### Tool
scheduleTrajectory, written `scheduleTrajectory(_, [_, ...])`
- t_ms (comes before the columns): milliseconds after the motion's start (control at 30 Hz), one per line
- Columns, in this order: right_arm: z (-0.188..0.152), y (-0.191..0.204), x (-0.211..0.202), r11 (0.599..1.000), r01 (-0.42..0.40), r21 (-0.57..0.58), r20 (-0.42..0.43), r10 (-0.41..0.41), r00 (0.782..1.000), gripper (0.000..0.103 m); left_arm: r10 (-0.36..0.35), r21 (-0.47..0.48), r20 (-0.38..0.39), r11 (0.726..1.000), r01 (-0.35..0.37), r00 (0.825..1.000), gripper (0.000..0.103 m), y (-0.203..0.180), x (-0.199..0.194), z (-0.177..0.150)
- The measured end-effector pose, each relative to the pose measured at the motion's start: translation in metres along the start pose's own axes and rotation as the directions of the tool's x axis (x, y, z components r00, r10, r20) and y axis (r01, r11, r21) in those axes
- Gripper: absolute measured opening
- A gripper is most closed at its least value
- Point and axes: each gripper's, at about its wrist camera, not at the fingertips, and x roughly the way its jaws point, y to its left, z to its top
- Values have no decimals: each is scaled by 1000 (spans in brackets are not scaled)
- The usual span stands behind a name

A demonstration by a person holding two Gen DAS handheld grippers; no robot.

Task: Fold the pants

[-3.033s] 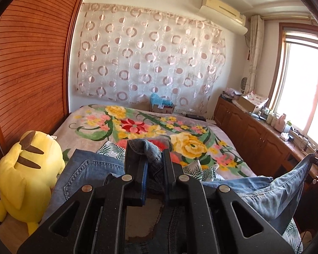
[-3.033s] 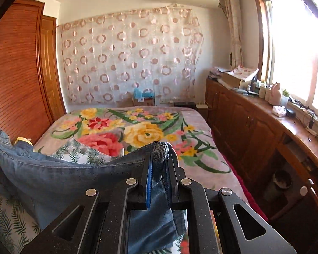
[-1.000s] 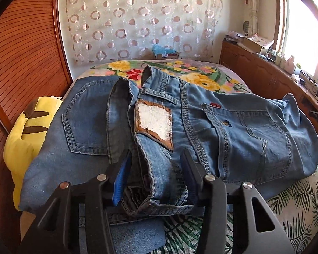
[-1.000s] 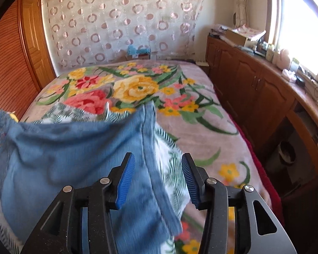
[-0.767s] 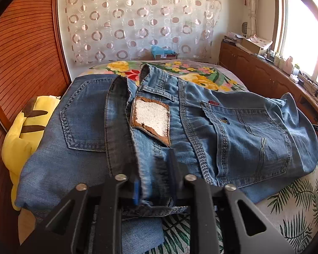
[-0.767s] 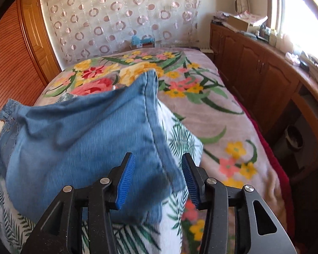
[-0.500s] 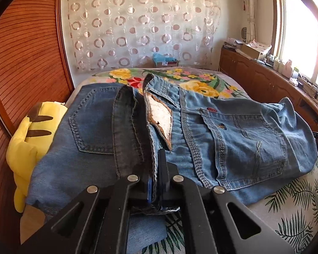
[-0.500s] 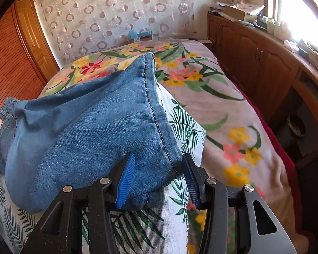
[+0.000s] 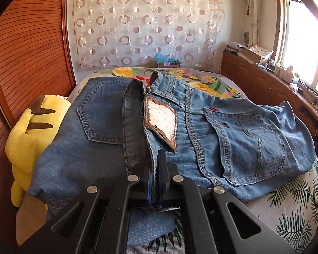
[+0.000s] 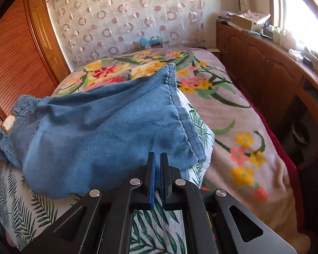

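The blue jeans (image 9: 233, 131) lie folded on the bed, back pockets up, with a worn leather waist patch (image 9: 161, 120) in the middle. My left gripper (image 9: 155, 165) is shut on the jeans' waistband edge at the near side. In the right wrist view the jeans' folded leg part (image 10: 108, 131) lies across a leaf-print pillow (image 10: 31, 209). My right gripper (image 10: 156, 160) is shut at the near edge of that denim; whether cloth sits between the fingers is hard to tell.
A yellow plush toy (image 9: 27, 139) sits at the bed's left edge by the wooden sliding door (image 9: 25, 48). A floral blanket (image 10: 233, 127) covers the bed. Wooden cabinets (image 10: 265, 74) with clutter run along the right under the window.
Both grippers were open over the laid-down jeans a second ago. The left closed on the waistband edge, and the right closed at the leg's near edge.
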Motion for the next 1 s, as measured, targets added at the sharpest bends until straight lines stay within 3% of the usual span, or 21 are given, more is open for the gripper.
scheduleTrajectory(100, [-9,-1,-4,999,32,20,-1,-32,1000,6,-2,2,0,1000,2,1000,5,0,1,-2])
scheduleTrajectory(167, [-15,-2,-4,997,71,44,-7,-70,997,32,-3,2,0,1000,3,1000,5,0,1,-2])
scheduleTrajectory(267, [-21,-6,-2,993,64,99,-16,-63,998,56,-1,4,-5,1000,1,1000,5,-1,2,-3])
scheduleTrajectory(300, [-24,-8,0,991,71,116,-21,-69,997,59,-1,5,-6,1000,1,1000,5,-1,3,-3])
scheduleTrajectory(467, [-20,-7,7,982,50,184,-50,-41,998,59,-4,4,-12,1000,4,1000,5,-1,5,-4])
scheduleTrajectory(900, [-6,-3,27,981,38,189,-28,-34,999,59,6,14,-29,1000,-6,1000,5,-1,10,-6])
scheduleTrajectory(1000, [-5,1,30,983,61,174,-20,-58,998,48,4,8,-35,1000,-4,999,5,-1,11,-7])
